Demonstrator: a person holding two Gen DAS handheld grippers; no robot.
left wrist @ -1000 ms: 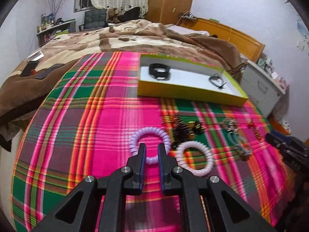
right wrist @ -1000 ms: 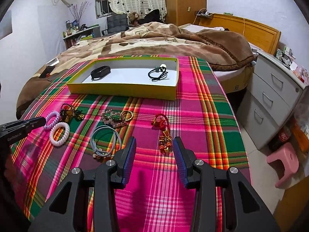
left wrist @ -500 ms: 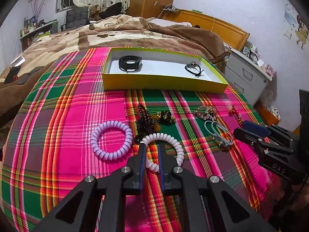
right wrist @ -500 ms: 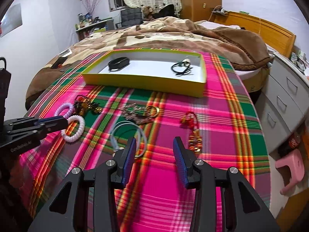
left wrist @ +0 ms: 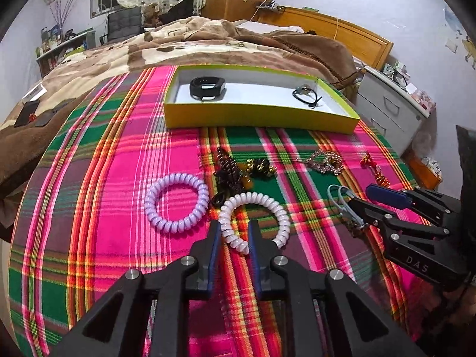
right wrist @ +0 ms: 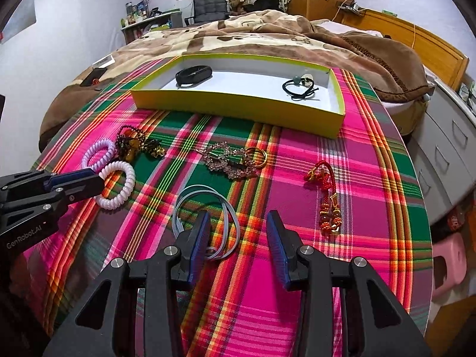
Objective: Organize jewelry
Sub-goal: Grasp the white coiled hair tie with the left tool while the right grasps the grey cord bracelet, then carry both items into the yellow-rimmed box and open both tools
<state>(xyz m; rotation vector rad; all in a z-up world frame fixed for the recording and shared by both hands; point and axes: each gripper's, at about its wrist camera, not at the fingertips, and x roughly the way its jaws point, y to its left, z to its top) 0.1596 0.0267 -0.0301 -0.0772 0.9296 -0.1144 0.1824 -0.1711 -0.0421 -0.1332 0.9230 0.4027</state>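
On my plaid table (right wrist: 372,154): yellow tray (right wrist: 238,107) holding black band (right wrist: 194,75) and black hair tie (right wrist: 300,88); white coil bracelet (right wrist: 117,184) at left tool (right wrist: 78,182); my right tool (right wrist: 238,223), closing, over blue-grey cord loop (right wrist: 205,211); red charm (right wrist: 325,199) beside.

On the plaid cloth: white coil band (left wrist: 255,219) flat, next to purple coil band (left wrist: 177,201). Dark bead string (left wrist: 229,172) in a heap behind them. Sparkly chain w/ gold ring (right wrist: 235,160), pale blue cord loop (right wrist: 205,217), red knot charm (right wrist: 325,199). Yellow box (right wrist: 238,110) holds black wristband (right wrist: 193,75) & black hair tie (right wrist: 300,87).
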